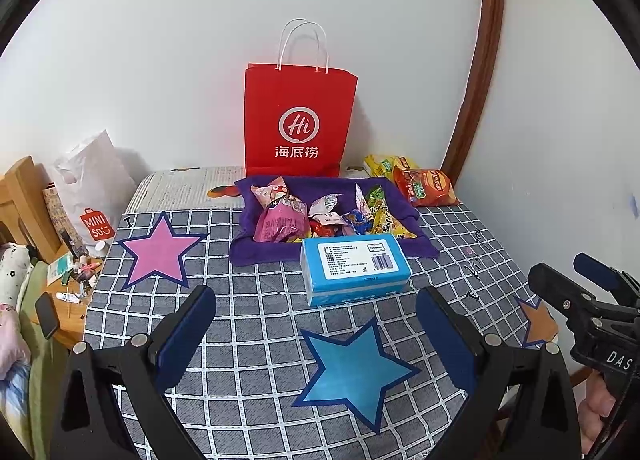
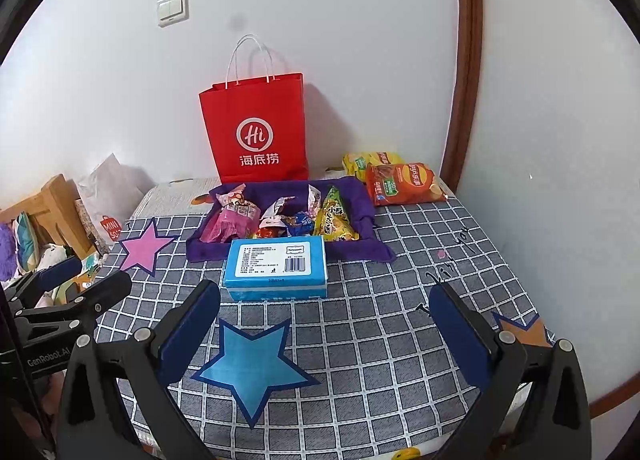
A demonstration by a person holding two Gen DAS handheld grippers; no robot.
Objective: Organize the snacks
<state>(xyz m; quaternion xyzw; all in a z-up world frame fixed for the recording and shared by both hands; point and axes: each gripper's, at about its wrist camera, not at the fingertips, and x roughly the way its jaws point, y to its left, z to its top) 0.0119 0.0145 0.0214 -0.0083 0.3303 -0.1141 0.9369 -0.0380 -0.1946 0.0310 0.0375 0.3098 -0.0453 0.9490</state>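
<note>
A purple cloth tray (image 1: 256,254) (image 2: 356,196) at the back of the table holds several small snack packets: a pink one (image 1: 278,222) (image 2: 228,222), a yellow-green one (image 1: 382,212) (image 2: 334,218) and others. A blue tissue pack (image 1: 354,266) (image 2: 278,266) lies in front of it. An orange chip bag (image 1: 426,186) (image 2: 404,184) and a yellow bag (image 1: 384,164) (image 2: 370,160) lie right of the tray. My left gripper (image 1: 316,334) is open and empty above the blue star (image 1: 354,370). My right gripper (image 2: 326,334) is open and empty; it also shows at the right edge of the left wrist view (image 1: 576,284).
A red paper bag (image 1: 298,116) (image 2: 256,128) stands against the wall behind the tray. The checked tablecloth (image 1: 248,324) (image 2: 380,340) carries pink (image 1: 158,250) (image 2: 144,246), blue (image 2: 252,366) and orange (image 1: 538,320) (image 2: 520,328) stars. A cluttered side table (image 1: 70,292) and white Miniso bag (image 1: 94,196) stand left.
</note>
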